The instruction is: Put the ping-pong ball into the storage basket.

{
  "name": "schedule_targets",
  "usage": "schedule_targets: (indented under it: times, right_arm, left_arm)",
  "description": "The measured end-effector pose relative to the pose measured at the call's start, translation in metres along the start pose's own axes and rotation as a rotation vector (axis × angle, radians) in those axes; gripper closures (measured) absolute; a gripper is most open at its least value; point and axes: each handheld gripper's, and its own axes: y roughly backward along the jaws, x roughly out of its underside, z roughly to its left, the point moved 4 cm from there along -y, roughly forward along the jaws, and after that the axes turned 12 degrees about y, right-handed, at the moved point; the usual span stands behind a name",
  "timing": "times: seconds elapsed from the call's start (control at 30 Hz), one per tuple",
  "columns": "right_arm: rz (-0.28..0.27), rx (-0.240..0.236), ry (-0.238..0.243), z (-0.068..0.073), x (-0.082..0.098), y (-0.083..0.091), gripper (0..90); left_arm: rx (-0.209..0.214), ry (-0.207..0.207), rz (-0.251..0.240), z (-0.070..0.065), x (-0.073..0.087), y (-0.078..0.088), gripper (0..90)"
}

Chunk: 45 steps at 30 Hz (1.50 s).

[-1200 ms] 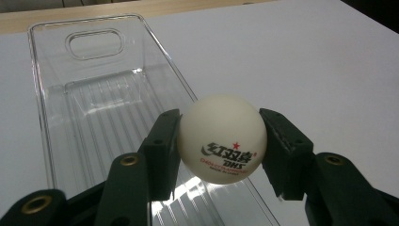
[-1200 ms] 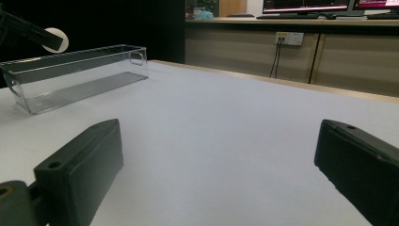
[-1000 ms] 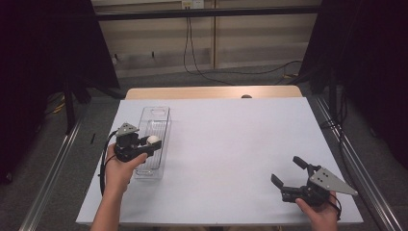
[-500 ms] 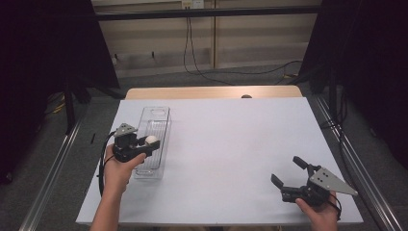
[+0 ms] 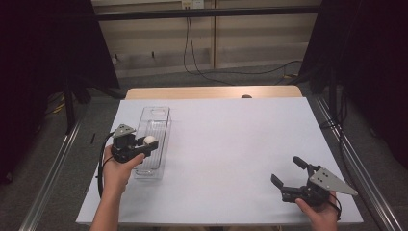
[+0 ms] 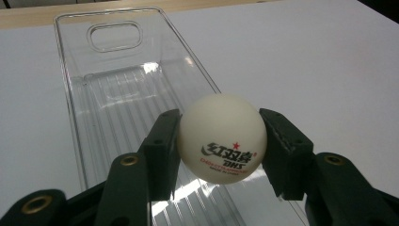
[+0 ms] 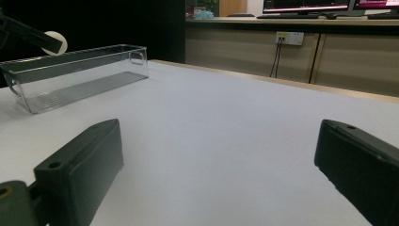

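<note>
A white table-tennis ball (image 6: 222,137) with red and black print is pinched between the two black jaws of my left gripper (image 5: 146,143). That gripper holds the ball (image 5: 150,140) over a long clear plastic bin (image 5: 153,139) on the left of the white table. In the left gripper view the ridged floor of the bin (image 6: 117,94) lies under the ball. Near the table's front right corner my right gripper (image 5: 287,173) stands open, with nothing between its jaws. From the right gripper view the bin (image 7: 80,75) and the ball (image 7: 55,42) show far off at the left.
A white sheet covers the table (image 5: 231,144), with a wooden strip (image 5: 211,92) at its far edge. Metal rails (image 5: 346,149) run along both sides. Cables (image 5: 202,57) lie on the floor beyond, and black curtains hang on both sides.
</note>
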Motion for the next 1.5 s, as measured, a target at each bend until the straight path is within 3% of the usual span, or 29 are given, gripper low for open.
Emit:
schedule_targets:
  times: [0.23,0.73,1.03,1.5]
  right_arm:
    - [0.002,-0.001,-0.002,0.000,0.000,0.000,1.2]
    - [0.001,0.000,-0.001,0.000,0.000,0.000,1.2]
    - [-0.001,-0.005,-0.002,0.000,0.000,0.000,1.2]
    - [-0.003,0.001,-0.009,0.000,-0.001,0.000,1.2]
  left_arm:
    - [-0.010,0.012,-0.007,0.002,0.002,-0.001,51.2]
    - [-0.040,-0.007,0.001,0.009,0.004,-0.004,51.1]
    - [-0.059,0.008,-0.001,0.012,0.004,-0.009,51.1]
    - [-0.098,-0.008,0.017,0.015,0.004,-0.013,51.1]
